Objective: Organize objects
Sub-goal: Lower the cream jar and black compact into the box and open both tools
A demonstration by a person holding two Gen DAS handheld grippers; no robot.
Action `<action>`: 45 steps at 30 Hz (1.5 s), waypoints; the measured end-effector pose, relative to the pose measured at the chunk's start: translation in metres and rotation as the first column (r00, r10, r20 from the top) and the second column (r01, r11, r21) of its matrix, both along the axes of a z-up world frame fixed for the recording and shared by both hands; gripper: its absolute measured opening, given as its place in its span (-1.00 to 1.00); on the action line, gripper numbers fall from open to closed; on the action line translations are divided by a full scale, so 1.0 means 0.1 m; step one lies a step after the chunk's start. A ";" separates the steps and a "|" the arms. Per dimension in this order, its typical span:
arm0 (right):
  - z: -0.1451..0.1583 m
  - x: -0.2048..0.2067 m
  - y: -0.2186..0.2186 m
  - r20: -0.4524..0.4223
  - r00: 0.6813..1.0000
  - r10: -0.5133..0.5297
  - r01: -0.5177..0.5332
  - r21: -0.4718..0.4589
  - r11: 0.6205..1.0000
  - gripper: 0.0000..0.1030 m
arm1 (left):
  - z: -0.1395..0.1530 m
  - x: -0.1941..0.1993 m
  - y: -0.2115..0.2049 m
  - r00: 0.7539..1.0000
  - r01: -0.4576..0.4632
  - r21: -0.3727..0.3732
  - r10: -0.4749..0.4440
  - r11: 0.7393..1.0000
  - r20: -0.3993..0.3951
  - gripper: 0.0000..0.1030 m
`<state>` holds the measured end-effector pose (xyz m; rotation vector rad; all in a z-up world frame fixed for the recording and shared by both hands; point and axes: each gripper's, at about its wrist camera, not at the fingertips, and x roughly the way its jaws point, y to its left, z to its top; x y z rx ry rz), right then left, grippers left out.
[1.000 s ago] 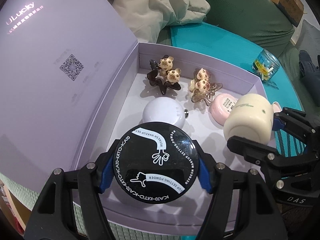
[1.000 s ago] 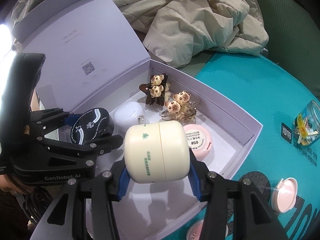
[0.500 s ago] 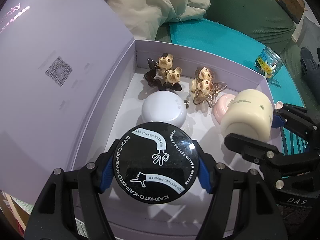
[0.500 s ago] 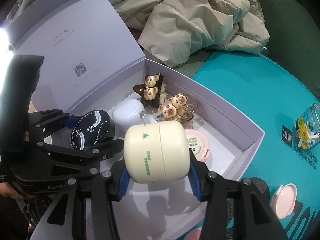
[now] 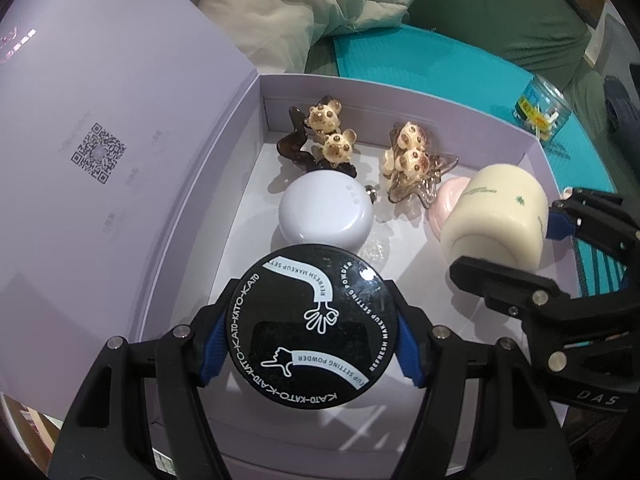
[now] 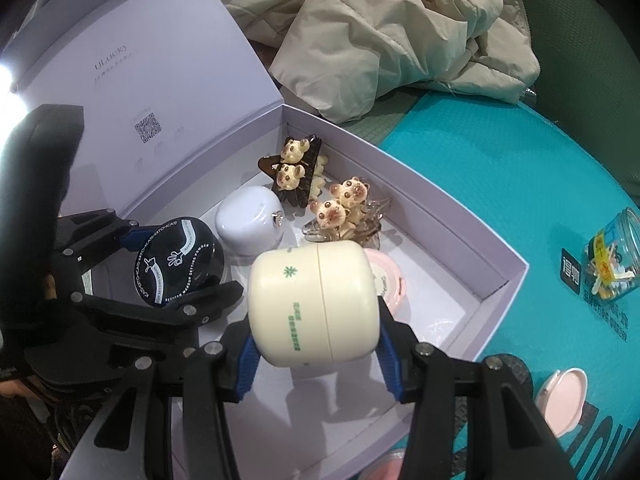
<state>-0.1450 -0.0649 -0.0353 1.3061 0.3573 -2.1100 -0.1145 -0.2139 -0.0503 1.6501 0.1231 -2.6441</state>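
Over teal mat (image 6: pixel 500 184), fingers (image 5: pixel 212 340) clamp black "KATO REFRESH MAKEUP SETTING POWDER" compact (image 5: pixel 312 326).

A teal mat (image 6: pixel 500 184) fills the right side of the right wrist frame, carrying the open lilac box (image 6: pixel 452 216) at centre, a clear jar (image 6: pixel 612 260) at the right edge, a pink compact (image 6: pixel 560 400) lower right, and a beige jacket (image 6: pixel 392 36) on top.
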 end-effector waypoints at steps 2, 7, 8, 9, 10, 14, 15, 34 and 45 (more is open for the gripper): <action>0.00 0.00 0.00 0.004 1.000 -0.002 0.002 -0.002 1.000 0.00 | -0.02 0.01 0.02 1.000 0.006 -0.019 -0.006 1.000 0.008 0.29; 0.01 -0.01 0.00 0.013 1.000 -0.006 0.006 0.001 1.000 0.00 | -0.08 0.03 0.04 1.000 0.006 -0.010 -0.005 1.000 0.016 0.29; 0.01 -0.01 0.00 0.013 1.000 -0.006 0.006 0.003 1.000 0.00 | -0.10 0.03 0.02 1.000 0.002 0.002 -0.002 1.000 0.023 0.29; 0.01 -0.01 0.00 0.013 1.000 -0.007 0.007 0.003 1.000 0.00 | -0.12 0.03 0.01 1.000 -0.003 0.014 0.003 1.000 0.031 0.29; 0.01 -0.02 0.00 0.016 1.000 -0.009 0.009 0.002 1.000 0.00 | -0.14 0.04 0.00 0.999 -0.007 0.021 0.007 1.000 0.035 0.29; 0.01 -0.02 0.01 0.026 1.000 -0.017 0.017 0.006 1.000 0.00 | -0.16 0.07 -0.06 0.999 -0.020 0.031 0.018 0.999 0.040 0.29; 0.01 -0.01 0.01 0.026 0.999 -0.019 0.019 0.008 1.000 0.00 | -0.17 0.08 -0.07 0.999 -0.022 0.032 0.021 0.999 0.042 0.29; 0.08 0.09 -0.03 0.017 1.000 -0.025 0.024 0.052 0.998 0.09 | 0.00 0.44 -0.41 0.996 -0.081 -0.023 0.080 0.996 -0.039 0.30; 0.31 0.15 -0.03 -0.050 0.998 -0.025 0.026 0.014 1.000 0.09 | 0.00 0.51 -0.22 0.995 -0.084 -0.031 0.082 0.996 -0.063 0.30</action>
